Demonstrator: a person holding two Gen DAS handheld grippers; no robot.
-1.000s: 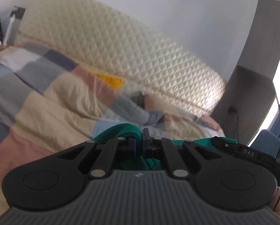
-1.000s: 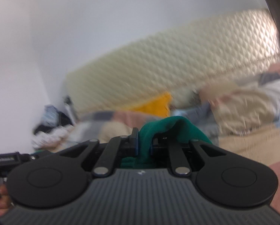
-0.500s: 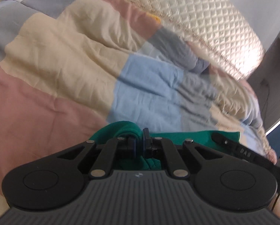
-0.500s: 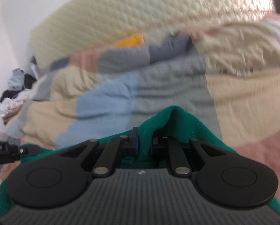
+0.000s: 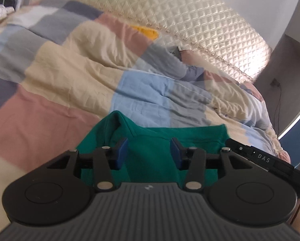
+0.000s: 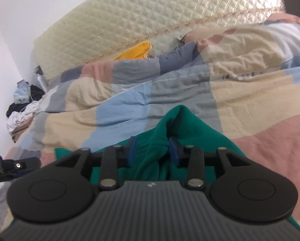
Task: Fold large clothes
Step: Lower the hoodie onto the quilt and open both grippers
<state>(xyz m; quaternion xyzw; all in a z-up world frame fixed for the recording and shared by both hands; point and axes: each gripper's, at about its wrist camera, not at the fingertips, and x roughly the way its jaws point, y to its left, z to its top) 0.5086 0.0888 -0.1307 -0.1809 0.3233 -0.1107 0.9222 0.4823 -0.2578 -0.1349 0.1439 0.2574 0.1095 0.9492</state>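
Both the left tongs and the right tongs, clamped on the green garment half a second ago, now stand wide apart above it, leaving it on the patchwork quilt, this fold seemingly finished.

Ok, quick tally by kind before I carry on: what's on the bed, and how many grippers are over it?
Green garment: 1
Patchwork quilt: 1
Yellow pillow, half hidden under the quilt: 1
Grippers, both open: 2, the left gripper and the right gripper
Total: 5
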